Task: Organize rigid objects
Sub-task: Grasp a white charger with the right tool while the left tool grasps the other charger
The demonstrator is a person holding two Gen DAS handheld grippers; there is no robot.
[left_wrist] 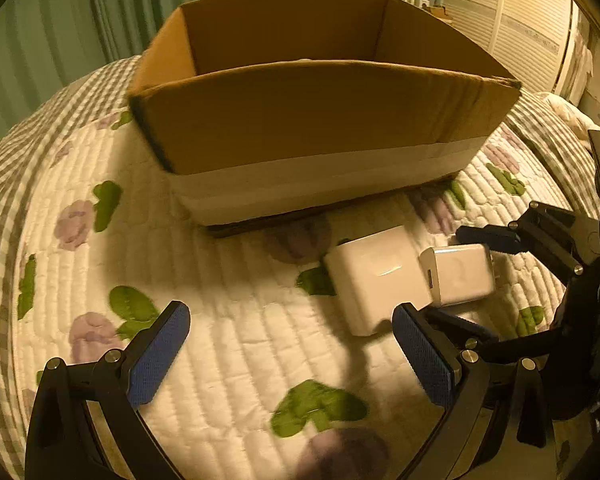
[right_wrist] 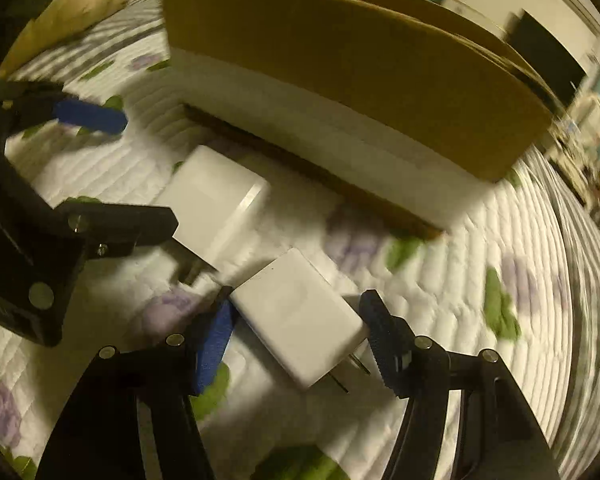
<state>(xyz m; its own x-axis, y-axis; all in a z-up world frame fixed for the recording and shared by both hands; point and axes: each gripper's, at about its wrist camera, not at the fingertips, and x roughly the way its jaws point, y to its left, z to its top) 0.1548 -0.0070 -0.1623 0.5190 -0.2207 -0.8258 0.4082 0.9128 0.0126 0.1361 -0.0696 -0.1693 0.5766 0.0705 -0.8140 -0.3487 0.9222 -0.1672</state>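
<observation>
On a floral quilt (right_wrist: 480,264) before a cardboard box (right_wrist: 340,64), the right gripper (right_wrist: 300,344) is spread wide around a white plug adapter (right_wrist: 300,316). A larger white charger (left_wrist: 374,276) lies just beyond the wide-open, empty left gripper (left_wrist: 290,350).

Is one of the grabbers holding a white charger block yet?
Not yet. The right gripper is open around the smaller charger, fingers beside its long sides. The left gripper is open and empty.

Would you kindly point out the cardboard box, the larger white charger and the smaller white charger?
cardboard box (left_wrist: 300,120): left wrist view, front wall.
larger white charger (left_wrist: 374,276): left wrist view, top face.
smaller white charger (right_wrist: 300,312): right wrist view, top face.
</observation>
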